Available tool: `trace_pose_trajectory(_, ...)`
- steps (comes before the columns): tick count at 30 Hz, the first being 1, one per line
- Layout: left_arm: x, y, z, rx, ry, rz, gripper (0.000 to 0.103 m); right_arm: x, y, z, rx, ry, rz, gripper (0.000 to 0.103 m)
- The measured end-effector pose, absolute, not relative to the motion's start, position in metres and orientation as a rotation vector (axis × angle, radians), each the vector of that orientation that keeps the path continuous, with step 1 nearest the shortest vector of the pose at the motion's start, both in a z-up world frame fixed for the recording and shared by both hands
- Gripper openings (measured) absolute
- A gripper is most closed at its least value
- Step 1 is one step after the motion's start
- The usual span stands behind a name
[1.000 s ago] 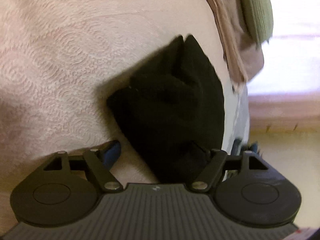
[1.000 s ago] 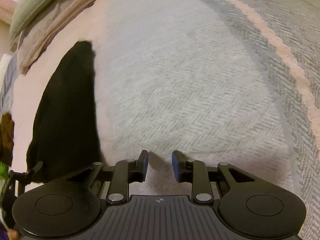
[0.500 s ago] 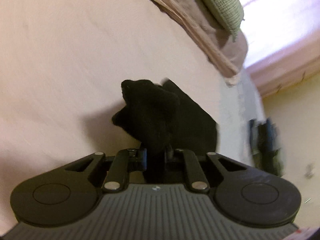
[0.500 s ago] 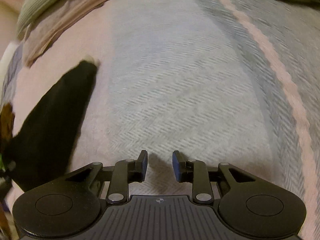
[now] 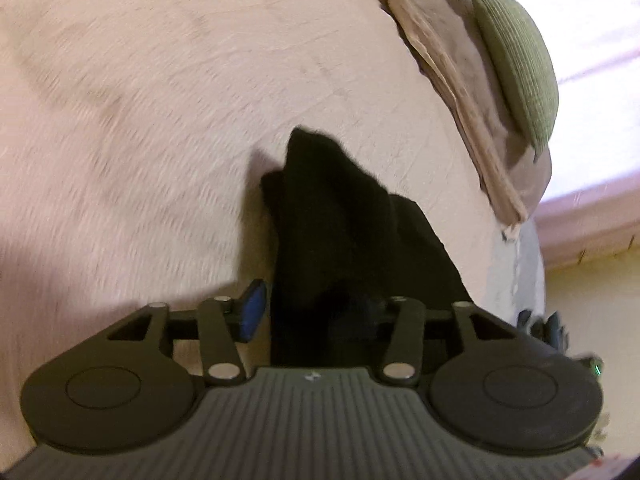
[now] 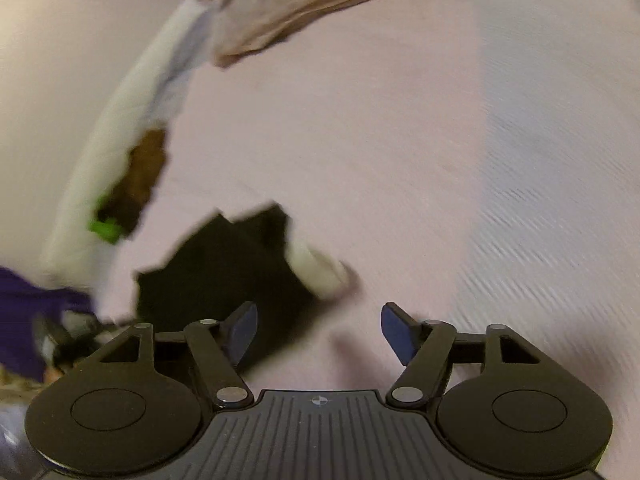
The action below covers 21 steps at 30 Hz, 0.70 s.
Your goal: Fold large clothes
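While the fold is in progress: keep both claws low over the bed [image 5: 140, 128].
Garment: black garment [image 5: 340, 216] lies bunched on the pink cover, near the bed's edge.
Left claw [image 5: 316, 312]: jaws spread, cloth bulking between them; no firm pinch visible.
Right claw [image 6: 319, 330]: jaws spread wide, empty, beside the garment.
Advice: pinch one free corner each, lift evenly, lay flat.

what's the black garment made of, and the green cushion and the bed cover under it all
Black garment: soft matte fabric, perhaps fleece or knit; fuzzy edges, no sheen, limp folds.
Green cushion: woven or ribbed cloth; fine lines across it.
Pink bed cover: matte textile, faintly textured, though blur hides the weave.
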<state>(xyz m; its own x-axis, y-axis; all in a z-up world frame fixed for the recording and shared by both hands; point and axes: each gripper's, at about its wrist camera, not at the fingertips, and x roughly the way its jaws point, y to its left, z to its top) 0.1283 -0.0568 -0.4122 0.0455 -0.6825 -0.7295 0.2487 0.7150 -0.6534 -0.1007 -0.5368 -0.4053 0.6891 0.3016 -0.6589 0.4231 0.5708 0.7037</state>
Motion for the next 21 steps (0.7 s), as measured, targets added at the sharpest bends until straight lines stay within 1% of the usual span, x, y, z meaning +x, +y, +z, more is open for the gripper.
trace_pose_trajectory(2, 0.119, -0.055, -0.415, -0.407, 1.356, -0.733, 0.045, -0.067, -0.549, -0.42, 1.029, 0.865, 0.026, 0.069)
trace_pose_trajectory(6, 0.105, -0.066, -0.418, -0.352, 1.348, -0.757, 0.045, -0.005, -0.559, -0.461, 1.057, 1.02, 0.177, 0.07)
trace_pose_trajectory(8, 0.107, -0.061, -0.42, -0.365, 1.342, -0.757, 0.045, 0.013, -0.562, -0.48, 1.085, 1.065, 0.222, 0.07)
trace_pose_trajectory(12, 0.124, -0.066, -0.429, -0.427, 1.329, -0.755, 0.045, 0.034, -0.569, -0.499, 1.179, 1.073, 0.325, 0.07)
trace_pose_trajectory(14, 0.132, -0.071, -0.433, -0.439, 1.341, -0.76, 0.044, 0.045, -0.566, -0.5, 1.159, 1.077, 0.373, 0.07)
trace_pose_trajectory(16, 0.137, -0.074, -0.438, -0.461, 1.357, -0.761, 0.039, 0.051, -0.557, -0.498, 1.118, 1.097, 0.425, 0.063)
trace_pose_trajectory(17, 0.138, -0.074, -0.44, -0.469, 1.364, -0.762, 0.038, 0.055, -0.554, -0.498, 1.108, 1.11, 0.447, 0.057)
trace_pose_trajectory(18, 0.139, -0.074, -0.442, -0.476, 1.37, -0.761, 0.036, 0.057, -0.549, -0.499, 1.103, 1.116, 0.476, 0.047)
trace_pose_trajectory(19, 0.139, -0.075, -0.442, -0.476, 1.374, -0.763, 0.03, 0.058, -0.544, -0.5, 1.095, 1.119, 0.487, 0.04)
trace_pose_trajectory(20, 0.14, -0.077, -0.442, -0.467, 1.371, -0.768, 0.027, 0.057, -0.541, -0.501, 1.094, 1.119, 0.485, 0.028)
trace_pose_trajectory(21, 0.14, -0.08, -0.439, -0.448, 1.365, -0.771, 0.022, 0.055, -0.539, -0.502, 1.109, 1.107, 0.475, 0.021)
